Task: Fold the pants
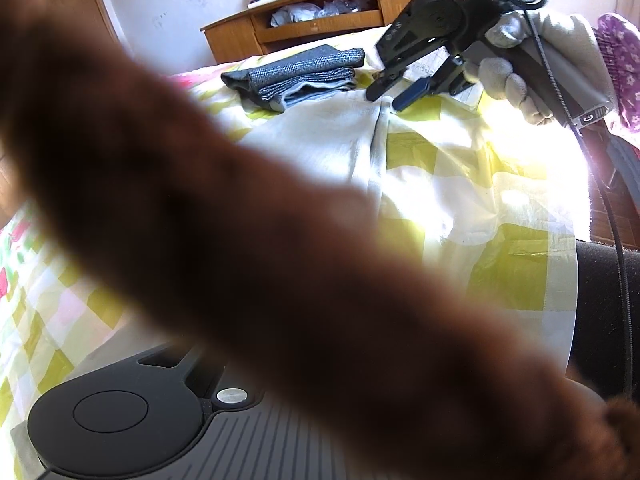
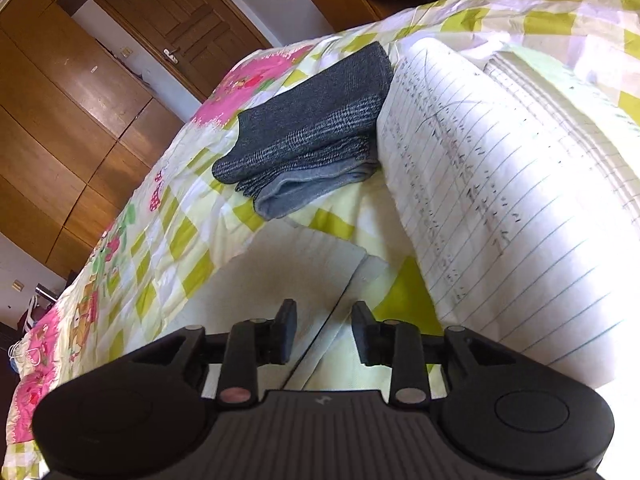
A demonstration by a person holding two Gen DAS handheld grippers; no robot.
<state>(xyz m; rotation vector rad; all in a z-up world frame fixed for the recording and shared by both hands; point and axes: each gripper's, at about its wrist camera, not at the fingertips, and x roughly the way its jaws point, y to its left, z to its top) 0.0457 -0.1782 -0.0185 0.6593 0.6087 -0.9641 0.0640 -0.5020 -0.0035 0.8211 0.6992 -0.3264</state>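
Observation:
White pants (image 1: 340,140) lie spread on the checked bedspread (image 1: 460,168); they also show in the right wrist view (image 2: 280,280). My right gripper (image 2: 324,328) is open just above the pants' edge, its jaws on either side of a fabric fold; it also shows in the left wrist view (image 1: 386,94). A blurred brown shape (image 1: 240,220) right in front of the lens covers most of the left wrist view and hides my left gripper's fingers. Only its black body (image 1: 120,420) shows.
A folded stack of grey clothes (image 2: 312,132) lies on the bed beyond the pants. A lined notebook (image 2: 500,184) lies open to the right. A wooden headboard shelf (image 1: 320,20) stands behind the bed, wooden wardrobes and a door (image 2: 100,100) to the left.

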